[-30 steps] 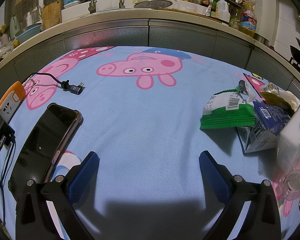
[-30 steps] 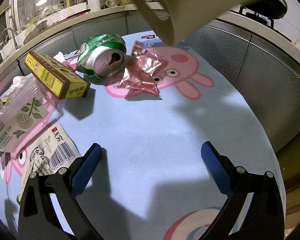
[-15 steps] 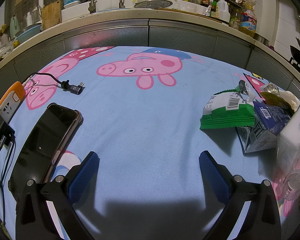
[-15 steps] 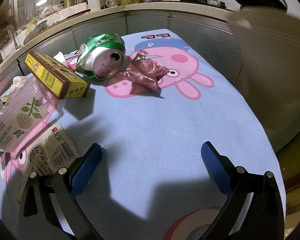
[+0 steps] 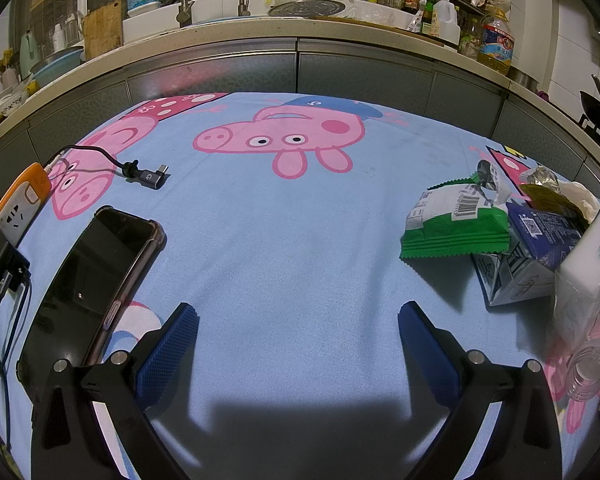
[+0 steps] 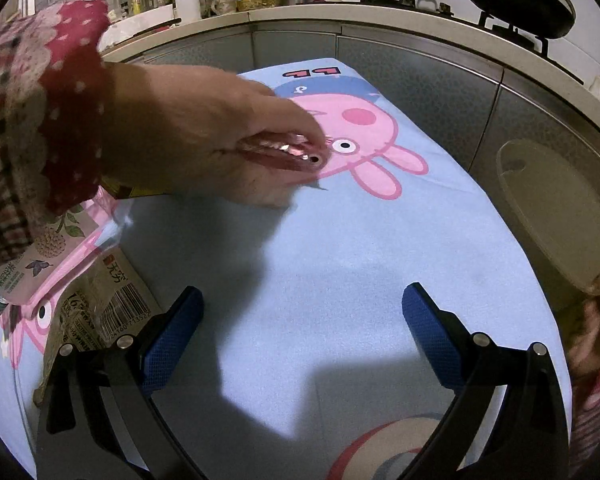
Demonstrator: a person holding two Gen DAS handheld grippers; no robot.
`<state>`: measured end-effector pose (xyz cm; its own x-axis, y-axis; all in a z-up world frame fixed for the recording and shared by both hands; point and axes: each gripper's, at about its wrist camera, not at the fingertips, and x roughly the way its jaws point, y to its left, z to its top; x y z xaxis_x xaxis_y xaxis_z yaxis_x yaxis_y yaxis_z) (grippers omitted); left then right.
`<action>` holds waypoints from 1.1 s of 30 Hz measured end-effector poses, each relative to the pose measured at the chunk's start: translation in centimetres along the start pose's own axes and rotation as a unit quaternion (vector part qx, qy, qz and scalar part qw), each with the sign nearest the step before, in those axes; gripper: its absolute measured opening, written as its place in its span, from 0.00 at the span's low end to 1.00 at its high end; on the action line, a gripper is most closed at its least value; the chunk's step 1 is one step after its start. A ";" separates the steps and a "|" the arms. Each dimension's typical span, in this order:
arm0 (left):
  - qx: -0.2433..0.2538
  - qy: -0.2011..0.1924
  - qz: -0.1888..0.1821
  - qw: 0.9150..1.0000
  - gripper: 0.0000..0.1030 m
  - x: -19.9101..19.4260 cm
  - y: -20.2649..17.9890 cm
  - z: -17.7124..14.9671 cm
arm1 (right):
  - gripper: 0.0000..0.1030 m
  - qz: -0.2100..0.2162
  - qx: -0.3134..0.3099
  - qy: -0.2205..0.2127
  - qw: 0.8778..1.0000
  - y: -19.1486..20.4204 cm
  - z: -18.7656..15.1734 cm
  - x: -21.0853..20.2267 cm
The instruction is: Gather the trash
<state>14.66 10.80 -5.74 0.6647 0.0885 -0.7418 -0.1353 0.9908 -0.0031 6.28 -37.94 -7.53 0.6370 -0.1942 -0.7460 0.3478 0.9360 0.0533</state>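
In the right wrist view a bare hand point(image 6: 204, 136) in a red dotted sleeve pinches the crumpled pink foil wrapper point(image 6: 288, 154) on the blue cartoon cloth point(image 6: 340, 240). It hides the green can and the brown box. A beige bin point(image 6: 556, 216) is held at the table's right edge by another hand point(image 6: 592, 320). My right gripper point(image 6: 302, 320) is open and empty above the cloth. My left gripper point(image 5: 298, 332) is open and empty. A green snack wrapper point(image 5: 456, 220) and a blue and white carton point(image 5: 528, 256) lie to its right.
A phone point(image 5: 88, 280), a charger cable point(image 5: 140, 172) and an orange power strip point(image 5: 8, 216) lie at the left. A tissue pack point(image 5: 592, 264) and a clear plastic bottle point(image 5: 592, 364) lie at the right. A barcode wrapper point(image 6: 100, 308) lies by the right gripper. Kitchen counters point(image 5: 300, 32) surround the table.
A hand has reached in from the left and taken hold of the pink wrapper, covering the can and box. The beige bin has moved down to the table's right edge. Both grippers stay still.
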 end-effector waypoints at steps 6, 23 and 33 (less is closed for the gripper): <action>0.000 0.000 0.000 1.000 0.98 0.0 0.0 0.0 | 0.95 0.000 0.000 0.000 1.000 -0.1 0.1 0.1; 0.000 0.000 0.001 1.000 0.98 0.1 0.1 0.1 | 0.95 0.000 -0.002 -0.001 1.000 0.1 -0.1 0.2; -0.001 -0.001 0.001 1.000 0.98 0.0 0.0 -0.1 | 0.95 0.000 -0.002 -0.001 1.000 0.0 -0.1 0.2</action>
<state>14.61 10.79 -5.76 0.6653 0.0904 -0.7411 -0.1373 0.9905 -0.0024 6.37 -37.93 -7.75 0.6386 -0.1955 -0.7443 0.3458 0.9369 0.0506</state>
